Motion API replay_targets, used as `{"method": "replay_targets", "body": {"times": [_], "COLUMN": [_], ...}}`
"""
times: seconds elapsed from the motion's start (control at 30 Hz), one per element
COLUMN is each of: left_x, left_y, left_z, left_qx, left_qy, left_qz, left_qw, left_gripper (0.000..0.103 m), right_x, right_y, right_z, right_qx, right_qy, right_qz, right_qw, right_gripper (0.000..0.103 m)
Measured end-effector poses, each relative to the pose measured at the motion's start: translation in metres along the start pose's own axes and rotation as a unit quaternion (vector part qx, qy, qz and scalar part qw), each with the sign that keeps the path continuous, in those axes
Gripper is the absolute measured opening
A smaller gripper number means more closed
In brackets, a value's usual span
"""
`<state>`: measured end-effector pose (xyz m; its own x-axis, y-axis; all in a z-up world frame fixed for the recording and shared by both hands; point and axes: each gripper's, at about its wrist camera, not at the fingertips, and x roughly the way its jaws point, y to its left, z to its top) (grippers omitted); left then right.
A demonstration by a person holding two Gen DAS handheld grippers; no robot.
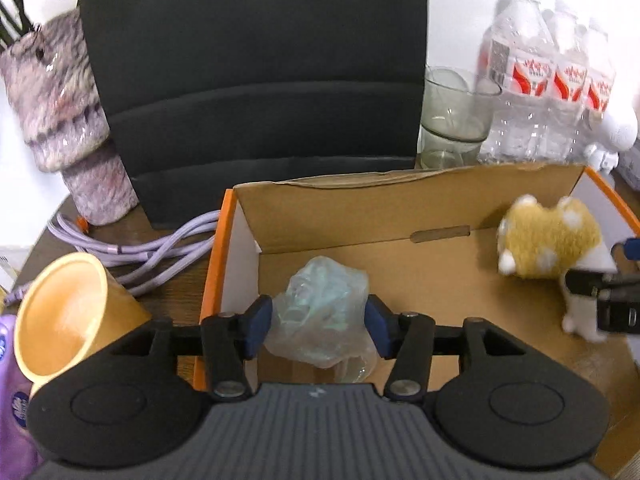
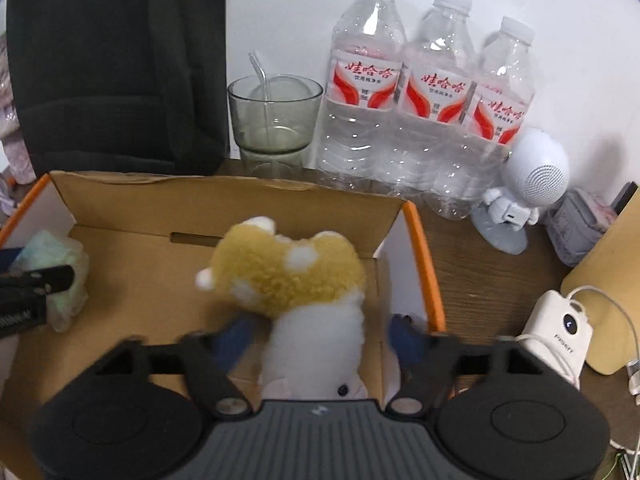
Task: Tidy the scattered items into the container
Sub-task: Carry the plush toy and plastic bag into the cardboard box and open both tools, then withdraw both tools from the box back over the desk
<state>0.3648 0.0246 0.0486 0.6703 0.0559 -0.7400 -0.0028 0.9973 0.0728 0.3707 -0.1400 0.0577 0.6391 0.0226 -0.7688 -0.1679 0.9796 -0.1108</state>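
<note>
Your container: one open cardboard box with orange outer walls, on a dark wood table. Two items are over it.

Item one: a crumpled clear plastic bag with pale blue-green contents, at the box's left end. It sits between the blue pads of your left gripper. The jaws stand about half open; the pads are right at the bag's sides, and I cannot tell whether they press on it or just flank it. I also cannot tell whether the bag rests on the box floor.

Item two: one plush toy, tan back with white spots, white belly, at the right end of the box. Your right gripper has its jaws spread wide, a visible gap on each side of the plush; the pads do not grip it. The fingers are motion-blurred.

Outside the box, counted:
- three water bottles, red-and-white labels, in a row against the wall
- one smoky glass holding one clear straw
- one white astronaut-shaped figure with a grille face
- one white power bank with a white cable
- one black backpack behind the box
- one mottled pink-grey vase
- one coil of lilac cable
- one yellow cup tipped on its side, left of the box
</note>
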Motion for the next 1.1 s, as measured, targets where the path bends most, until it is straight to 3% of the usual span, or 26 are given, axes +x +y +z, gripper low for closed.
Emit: {"method": "replay_targets", "body": {"times": [0.1,0.2,0.23,0.37,0.43,0.5,0.7,0.83,0.97,1.1], "left_x": [0.002,0.004,0.000,-0.051,-0.093,-0.138,-0.227,-0.255,-0.273,-0.283], "left_y": [-0.003,-0.008,-0.008,-0.008,-0.007,-0.008,-0.017,-0.013,-0.010,-0.014], "left_z": [0.006,0.007,0.006,-0.001,-0.012,-0.033,-0.111,-0.162,-0.205,-0.237], "left_qx": [0.006,0.022,0.024,0.024,0.007,-0.002,-0.005,-0.023,-0.028,-0.027], "left_qy": [-0.011,-0.009,-0.015,-0.073,-0.111,-0.156,-0.229,-0.300,-0.340,-0.340], "left_qz": [0.004,0.017,0.020,0.010,0.000,-0.012,-0.018,-0.016,-0.019,-0.021], "left_qw": [0.9999,0.9996,0.9994,0.9970,0.9938,0.9877,0.9732,0.9535,0.9398,0.9400], "left_gripper": [0.067,0.067,0.071,0.080,0.093,0.101,0.103,0.103,0.103,0.103], "right_x": [0.000,-0.007,-0.011,-0.047,-0.080,-0.110,-0.179,-0.211,-0.222,-0.237], "right_y": [-0.005,-0.010,-0.012,-0.021,-0.022,-0.023,-0.020,-0.015,-0.008,-0.006], "right_z": [-0.002,-0.004,-0.007,-0.025,-0.042,-0.062,-0.128,-0.175,-0.215,-0.248], "right_qx": [0.007,0.029,0.039,0.093,0.103,0.117,0.102,0.074,0.044,0.042], "right_qy": [0.005,0.008,0.013,-0.004,-0.021,-0.045,-0.101,-0.181,-0.228,-0.246], "right_qz": [0.009,0.024,0.036,0.085,0.114,0.125,0.114,0.141,0.133,0.131], "right_qw": [1.000,0.999,0.998,0.992,0.988,0.984,0.983,0.971,0.963,0.960], "right_gripper": [0.086,0.086,0.085,0.085,0.087,0.091,0.092,0.092,0.092,0.092]}}
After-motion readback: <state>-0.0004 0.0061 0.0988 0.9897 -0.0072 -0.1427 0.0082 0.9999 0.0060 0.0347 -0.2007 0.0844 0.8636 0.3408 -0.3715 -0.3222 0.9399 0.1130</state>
